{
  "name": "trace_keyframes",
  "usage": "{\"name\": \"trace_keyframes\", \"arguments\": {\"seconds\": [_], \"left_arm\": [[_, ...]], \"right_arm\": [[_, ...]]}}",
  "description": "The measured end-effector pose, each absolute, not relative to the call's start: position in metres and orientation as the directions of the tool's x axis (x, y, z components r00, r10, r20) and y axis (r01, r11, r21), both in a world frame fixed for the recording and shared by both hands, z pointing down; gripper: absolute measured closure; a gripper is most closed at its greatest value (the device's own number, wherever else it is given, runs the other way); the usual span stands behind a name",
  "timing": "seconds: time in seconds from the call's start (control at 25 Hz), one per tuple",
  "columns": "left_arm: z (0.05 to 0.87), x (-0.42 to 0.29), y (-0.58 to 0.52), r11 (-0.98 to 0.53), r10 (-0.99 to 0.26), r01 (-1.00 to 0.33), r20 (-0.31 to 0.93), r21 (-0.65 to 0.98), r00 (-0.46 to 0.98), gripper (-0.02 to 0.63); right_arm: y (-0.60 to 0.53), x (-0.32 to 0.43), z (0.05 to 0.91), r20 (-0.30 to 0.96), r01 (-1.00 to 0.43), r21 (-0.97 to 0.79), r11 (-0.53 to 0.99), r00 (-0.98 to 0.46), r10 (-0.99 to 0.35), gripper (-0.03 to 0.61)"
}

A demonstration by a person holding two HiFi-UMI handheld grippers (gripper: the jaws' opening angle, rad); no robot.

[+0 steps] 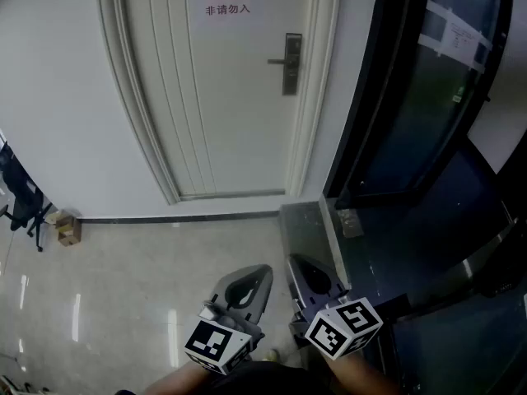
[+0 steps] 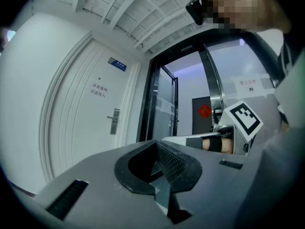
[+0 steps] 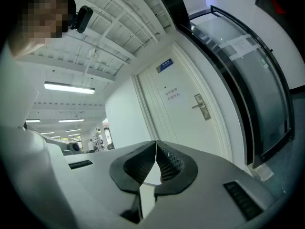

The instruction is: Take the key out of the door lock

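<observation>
A white door [image 1: 222,89] stands ahead, well out of reach. On its right side is a metal lock plate with a lever handle [image 1: 289,62], also seen in the left gripper view [image 2: 114,121] and the right gripper view [image 3: 202,107]. The key is too small to make out at this distance. My left gripper [image 1: 262,270] and right gripper [image 1: 294,262] are held low and close to the body, side by side, both pointing toward the door. Each one is shut with nothing between its fingers [image 2: 156,145] [image 3: 156,142].
A sign with red print [image 1: 227,2] hangs high on the door. A dark-framed curved glass partition [image 1: 412,97] runs along the right. A low glass panel [image 1: 317,229] stands just ahead on the right. A small cardboard box [image 1: 67,228] and an office chair [image 1: 21,197] are at the left wall.
</observation>
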State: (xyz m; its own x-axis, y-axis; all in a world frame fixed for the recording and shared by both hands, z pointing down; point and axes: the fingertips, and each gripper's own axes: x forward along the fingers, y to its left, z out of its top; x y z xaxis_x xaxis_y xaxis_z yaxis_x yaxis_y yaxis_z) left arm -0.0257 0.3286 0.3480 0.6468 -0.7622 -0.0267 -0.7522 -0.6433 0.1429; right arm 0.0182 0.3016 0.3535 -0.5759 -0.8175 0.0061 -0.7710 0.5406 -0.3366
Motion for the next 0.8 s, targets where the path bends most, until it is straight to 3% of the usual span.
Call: {"name": "trace_keyframes", "arguments": {"seconds": [0.44, 0.8], "left_arm": [[0.354, -0.005, 0.302, -0.653, -0.753, -0.743, -0.018, 0.149, 0.658, 0.611], [0.355, -0.017, 0.215, -0.675, -0.734, -0.722, -0.040, 0.151, 0.677, 0.611]], "right_arm": [[0.274, 0.033, 0.365, 0.018, -0.770, -0.353, 0.532, -0.574, -0.819, 0.563], [0.189, 0.024, 0.366, 0.033, -0.799, -0.336, 0.499, -0.540, -0.841, 0.563]]}}
